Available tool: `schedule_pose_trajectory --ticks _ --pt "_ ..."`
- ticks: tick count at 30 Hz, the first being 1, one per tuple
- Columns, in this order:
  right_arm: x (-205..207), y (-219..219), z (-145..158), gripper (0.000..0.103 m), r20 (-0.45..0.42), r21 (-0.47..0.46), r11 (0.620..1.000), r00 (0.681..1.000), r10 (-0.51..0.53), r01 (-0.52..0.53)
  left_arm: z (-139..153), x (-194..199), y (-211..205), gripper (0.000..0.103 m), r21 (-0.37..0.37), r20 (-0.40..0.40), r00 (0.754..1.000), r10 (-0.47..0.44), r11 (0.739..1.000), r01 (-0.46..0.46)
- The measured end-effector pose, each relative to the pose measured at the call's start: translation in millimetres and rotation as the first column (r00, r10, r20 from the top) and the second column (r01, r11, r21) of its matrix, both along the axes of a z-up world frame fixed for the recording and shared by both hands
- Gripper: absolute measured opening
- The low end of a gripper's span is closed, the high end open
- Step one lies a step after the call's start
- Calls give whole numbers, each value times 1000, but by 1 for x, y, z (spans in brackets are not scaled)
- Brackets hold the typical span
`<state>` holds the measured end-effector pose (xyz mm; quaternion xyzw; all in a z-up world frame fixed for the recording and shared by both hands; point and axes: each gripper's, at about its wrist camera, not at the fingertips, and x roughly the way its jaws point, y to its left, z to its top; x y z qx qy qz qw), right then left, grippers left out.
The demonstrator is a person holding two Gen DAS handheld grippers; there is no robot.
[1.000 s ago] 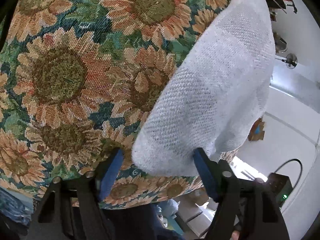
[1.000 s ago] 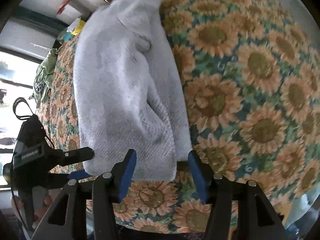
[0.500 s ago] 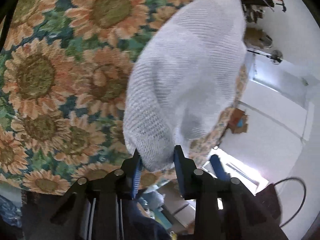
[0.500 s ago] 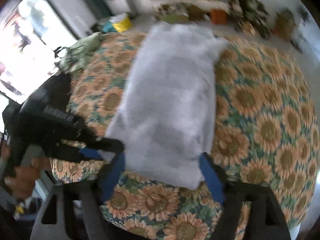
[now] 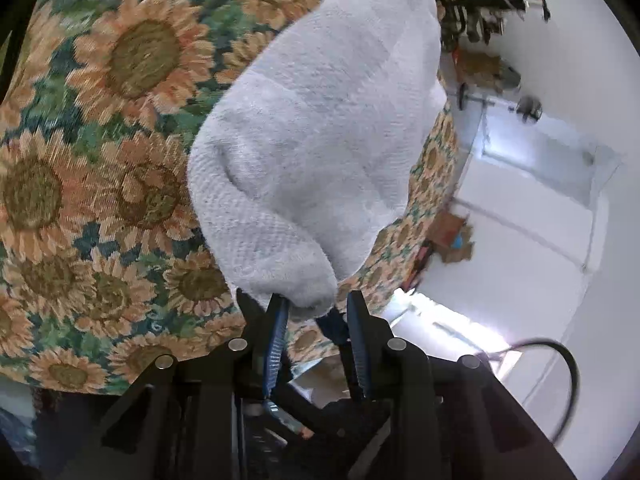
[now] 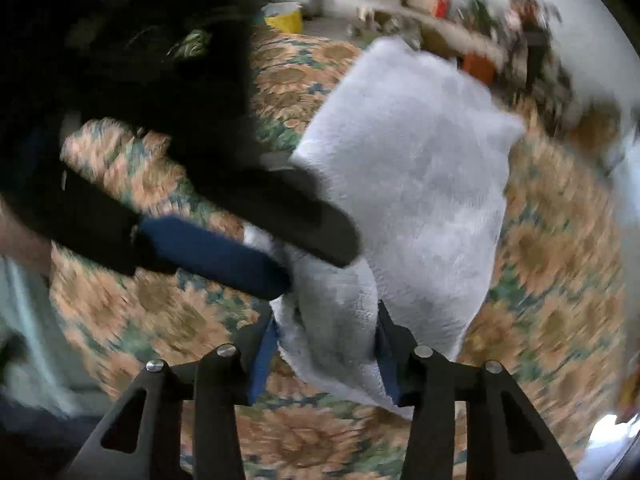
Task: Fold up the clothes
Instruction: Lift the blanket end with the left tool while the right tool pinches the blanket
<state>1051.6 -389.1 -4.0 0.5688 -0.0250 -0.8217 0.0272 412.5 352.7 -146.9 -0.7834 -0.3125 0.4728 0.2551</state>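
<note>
A white terry towel [image 5: 328, 120] lies lengthwise on a sunflower tablecloth [image 5: 100, 160], its near end lifted and bunched. My left gripper [image 5: 314, 304] pinches that bunched corner; its jaws are easing open a little, with cloth still between the blue pads. In the right wrist view the towel [image 6: 420, 168] runs away from me, blurred. My right gripper [image 6: 326, 320] has the towel's near edge filling the gap between its fingers, and its jaws are closing on it. The left gripper [image 6: 316, 268] reaches in from the left and grips the cloth just above the right one.
The table's edge falls off to a white floor at the right, where a cardboard box [image 5: 452, 236] and a black cable [image 5: 560, 360] lie. A cluttered shelf [image 6: 460, 28] and a yellow tub [image 6: 284, 16] stand beyond the table. A hand [image 6: 16, 240] shows at the left edge.
The left gripper shut on the towel's near corner and lifted it off the cloth. The right gripper rolled, spread wide, then closed on the near edge. Both now meet at that end.
</note>
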Motion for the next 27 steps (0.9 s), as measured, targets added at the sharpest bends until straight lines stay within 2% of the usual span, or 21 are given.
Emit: schedule_pose_trajectory --ticks 1,2,3,4,6,8,10,14,18,20,22,23,25,26,27 --pt "-1 5 1 42 2 -30 999 1000 -20 20 -2 0 -5 60 7 7 999 31 999 -31" --pt "-2 10 2 41 6 -60 997 999 -40 40 -2 -1 -12 76 -18 -3 998 57 998 -57" --pt "-3 11 3 41 6 -71 996 999 -46 46 -3 -1 -19 86 -47 -16 997 82 995 -82" --pt "-3 12 3 41 6 -74 996 999 -47 47 -4 -2 -26 86 -76 -30 994 106 991 -108" --pt "-5 13 6 41 6 -82 995 999 -54 54 -2 2 -27 86 -90 5 989 151 985 -150" --pt "-5 15 7 41 6 -89 994 998 -58 58 -10 1 -30 86 -64 79 974 210 977 -206" --pt "-6 15 5 41 5 -95 994 998 -55 55 -19 3 -26 86 -53 126 965 231 973 -226" --pt "-6 16 3 41 1 -103 994 999 -42 42 -37 9 -2 86 21 235 938 256 963 -268" --pt "-6 17 1 41 -5 -122 992 999 -38 37 -43 11 33 85 -18 233 957 175 984 -176" --pt "-4 19 1 42 -3 -129 991 999 -33 32 -44 15 50 78 -43 232 964 128 992 -121" --pt "-1 21 3 52 6 -132 991 1000 -30 30 -40 18 58 60 -101 192 977 94 992 -75" --pt "1 23 5 54 11 -133 990 999 -33 35 -39 19 60 56 -125 175 982 78 991 -56" --pt "7 33 7 62 24 -150 986 998 -64 67 -37 21 61 48 -131 165 983 79 990 -57" --pt "11 40 8 70 37 -156 983 995 -92 97 -37 22 60 46 -129 167 982 89 989 -68" --pt "15 49 8 72 52 -164 977 990 -131 138 -37 23 59 44 -126 169 980 100 989 -79"
